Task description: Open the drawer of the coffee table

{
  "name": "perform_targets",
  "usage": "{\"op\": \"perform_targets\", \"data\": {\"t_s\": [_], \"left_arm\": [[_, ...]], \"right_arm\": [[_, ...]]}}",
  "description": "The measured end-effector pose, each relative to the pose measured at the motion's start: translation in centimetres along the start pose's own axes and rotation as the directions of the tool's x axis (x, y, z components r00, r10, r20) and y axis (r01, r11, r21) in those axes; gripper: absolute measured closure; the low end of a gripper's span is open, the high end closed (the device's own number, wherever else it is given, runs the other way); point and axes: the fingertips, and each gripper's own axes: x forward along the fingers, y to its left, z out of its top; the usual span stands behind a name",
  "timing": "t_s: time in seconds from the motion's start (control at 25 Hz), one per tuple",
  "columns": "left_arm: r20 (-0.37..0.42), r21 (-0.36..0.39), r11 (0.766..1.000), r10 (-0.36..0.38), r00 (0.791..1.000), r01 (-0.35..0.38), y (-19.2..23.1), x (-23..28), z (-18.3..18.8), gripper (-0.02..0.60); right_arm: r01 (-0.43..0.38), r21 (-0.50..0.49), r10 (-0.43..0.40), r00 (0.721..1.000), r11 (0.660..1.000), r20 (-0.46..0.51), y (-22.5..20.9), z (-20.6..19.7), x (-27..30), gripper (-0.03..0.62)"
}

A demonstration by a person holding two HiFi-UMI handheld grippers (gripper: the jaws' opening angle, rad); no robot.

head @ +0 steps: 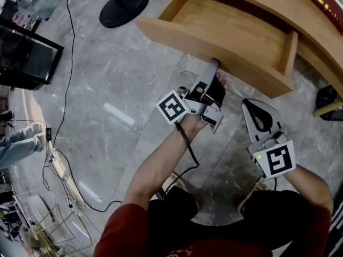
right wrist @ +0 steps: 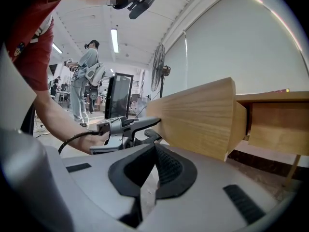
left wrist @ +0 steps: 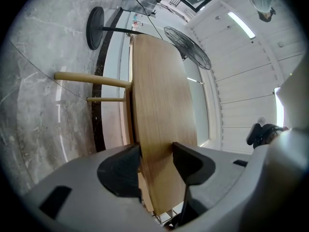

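Observation:
The light wood drawer point(head: 230, 31) stands pulled out of the coffee table point(head: 300, 15), its inside bare. My left gripper point(head: 214, 68) reaches under the lower edge of the drawer front point(head: 214, 50). In the left gripper view the front panel point(left wrist: 161, 95) runs between the two black pads, and the left gripper point(left wrist: 157, 158) is shut on it. My right gripper point(head: 252, 107) hangs lower right of the drawer, apart from it. Its pads meet with nothing between them, so the right gripper point(right wrist: 155, 166) is shut. The right gripper view shows the drawer front point(right wrist: 198, 117) and the left gripper point(right wrist: 145, 122) beside it.
A black round fan base point(head: 124, 7) sits on the marble floor beyond the drawer's left end. A dark cabinet point(head: 24, 58) and cables point(head: 59, 122) lie at the left. Another person point(right wrist: 87, 71) stands far back. A table leg point(left wrist: 91, 79) shows.

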Motion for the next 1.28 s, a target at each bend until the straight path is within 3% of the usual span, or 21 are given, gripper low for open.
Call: {"op": "perform_targets", "data": {"t_s": [0.92, 1.28], "left_arm": [[-0.010, -0.020, 0.999, -0.031, 0.999, 0.031, 0.9, -1.0, 0.1, 0.365], [-0.013, -0.041, 0.999, -0.009, 1.000, 0.009, 2.5, -1.8, -0.1, 0.364]], "right_arm": [[-0.029, 0.000, 0.029, 0.999, 1.000, -0.035, 1.1, -1.3, 0.4, 0.597], [-0.035, -0.003, 0.035, 0.997, 0.999, -0.071, 0.5, -2.6, 0.3, 0.597]]}}
